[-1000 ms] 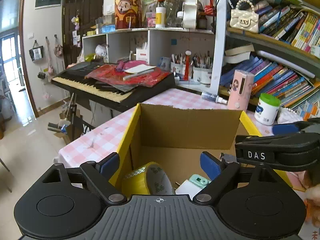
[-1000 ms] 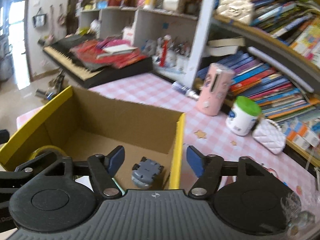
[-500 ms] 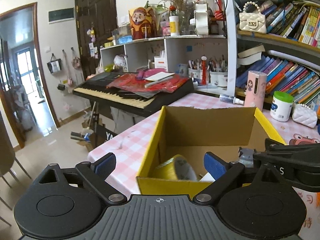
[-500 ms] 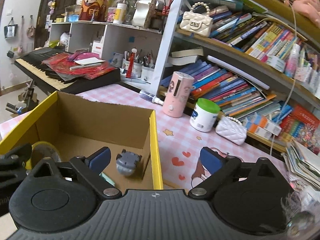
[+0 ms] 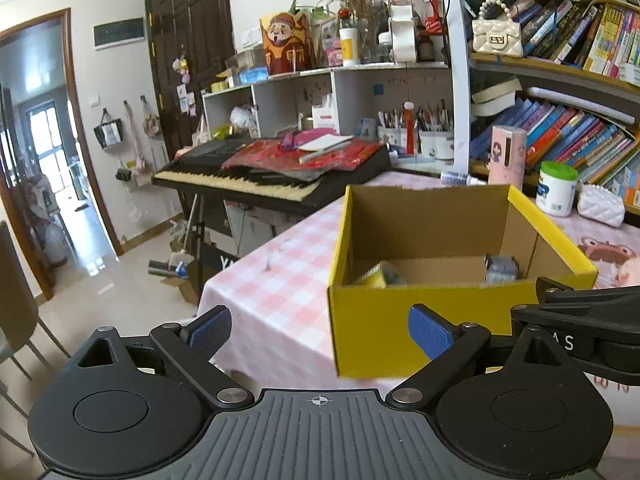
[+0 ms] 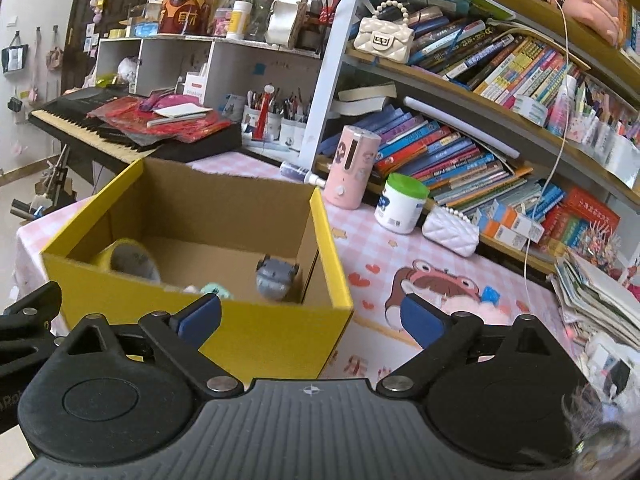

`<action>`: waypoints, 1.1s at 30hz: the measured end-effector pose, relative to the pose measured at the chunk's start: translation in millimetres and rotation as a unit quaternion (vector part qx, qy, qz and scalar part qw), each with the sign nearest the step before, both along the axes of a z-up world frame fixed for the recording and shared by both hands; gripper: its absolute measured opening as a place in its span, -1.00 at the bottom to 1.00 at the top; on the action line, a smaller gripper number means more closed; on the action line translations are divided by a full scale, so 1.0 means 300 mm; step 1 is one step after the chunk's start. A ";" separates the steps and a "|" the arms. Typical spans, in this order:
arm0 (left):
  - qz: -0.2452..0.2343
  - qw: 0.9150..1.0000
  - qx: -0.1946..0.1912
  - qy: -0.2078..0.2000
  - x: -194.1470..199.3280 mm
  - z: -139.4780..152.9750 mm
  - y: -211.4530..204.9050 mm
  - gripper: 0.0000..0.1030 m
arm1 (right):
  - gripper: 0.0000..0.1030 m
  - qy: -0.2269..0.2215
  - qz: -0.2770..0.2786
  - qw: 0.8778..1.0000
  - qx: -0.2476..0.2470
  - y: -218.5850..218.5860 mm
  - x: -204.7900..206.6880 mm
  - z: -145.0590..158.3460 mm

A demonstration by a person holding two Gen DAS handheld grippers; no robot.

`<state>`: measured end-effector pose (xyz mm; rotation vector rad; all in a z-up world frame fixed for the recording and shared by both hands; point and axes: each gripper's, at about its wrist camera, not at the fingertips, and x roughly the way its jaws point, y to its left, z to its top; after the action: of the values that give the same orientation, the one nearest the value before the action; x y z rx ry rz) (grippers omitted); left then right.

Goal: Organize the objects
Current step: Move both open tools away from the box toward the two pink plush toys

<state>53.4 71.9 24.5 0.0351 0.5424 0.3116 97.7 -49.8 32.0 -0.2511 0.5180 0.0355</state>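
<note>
Checked tablecloth (image 6: pixel 360 240), yellow box (image 6: pixel 280 340) (filled)

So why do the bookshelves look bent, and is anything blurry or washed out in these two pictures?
Left wrist view: the fisheye lens bows the bookshelf, the doorway is washed out by daylight, and the yellow box is slightly soft. Right wrist view: the shelves curve too, and the box's contents look smeared.

The near wall of the yellow cardboard box (image 6: pixel 248 336) hides the bottom of my yellow roll of tape (image 6: pixel 124 260) and most of a small mint-green thing (image 6: pixel 214 290), so I cannot tell what that thing is. The little grey toy (image 5: pixel 502 268) looks blurry from my left side. The pile of papers (image 6: pixel 600 300) is cut off by the picture's right edge.
</note>
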 end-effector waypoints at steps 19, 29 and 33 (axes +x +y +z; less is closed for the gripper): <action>-0.050 0.997 -0.006 0.059 -0.197 -0.081 0.022 0.88 | 0.92 0.041 -0.040 0.998 0.001 -0.007 -0.275 -0.096; -0.088 0.993 -0.019 0.080 -0.218 -0.113 -0.036 0.88 | 0.92 0.063 -0.091 0.994 0.002 -0.102 -0.346 -0.133; -0.112 0.990 -0.019 0.082 -0.209 -0.114 -0.085 0.88 | 0.92 0.067 -0.117 0.991 0.005 -0.160 -0.357 -0.137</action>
<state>-9.2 46.3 -9.6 0.0854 0.7010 0.0800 -9.3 -98.0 -9.0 -0.1770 0.6782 -0.1734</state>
